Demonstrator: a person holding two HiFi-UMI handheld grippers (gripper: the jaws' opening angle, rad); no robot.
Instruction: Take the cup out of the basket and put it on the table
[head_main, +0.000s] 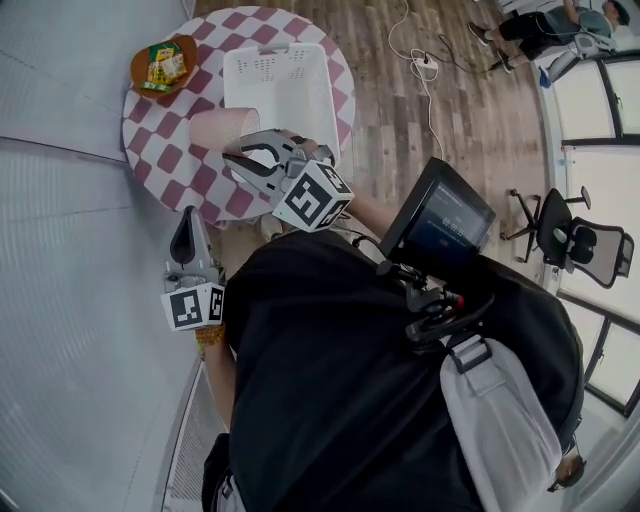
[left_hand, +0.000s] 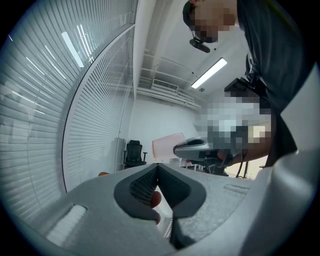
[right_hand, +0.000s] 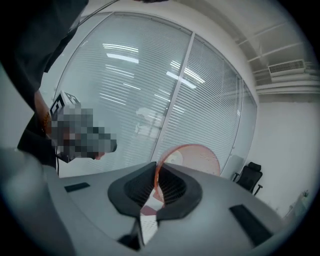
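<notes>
In the head view a pale pink cup (head_main: 222, 128) hangs over the checkered round table (head_main: 160, 155), just left of the white basket (head_main: 280, 85). My right gripper (head_main: 248, 156) is shut on the cup's rim. In the right gripper view the thin rim runs between the pads and the cup (right_hand: 192, 157) tilts away from the right gripper (right_hand: 156, 167). My left gripper (head_main: 187, 228) stays off the table's near edge, shut and holding nothing. The left gripper view shows the left gripper (left_hand: 157, 167) with jaws together, and beyond it the cup (left_hand: 167, 146) and the right gripper (left_hand: 192, 146).
A brown bowl (head_main: 163, 66) with snack packets sits at the table's far left. A glass wall with blinds (head_main: 70, 250) runs close along the left. A dark screen (head_main: 440, 215) hangs at the person's chest. An office chair (head_main: 575, 240) stands at the right.
</notes>
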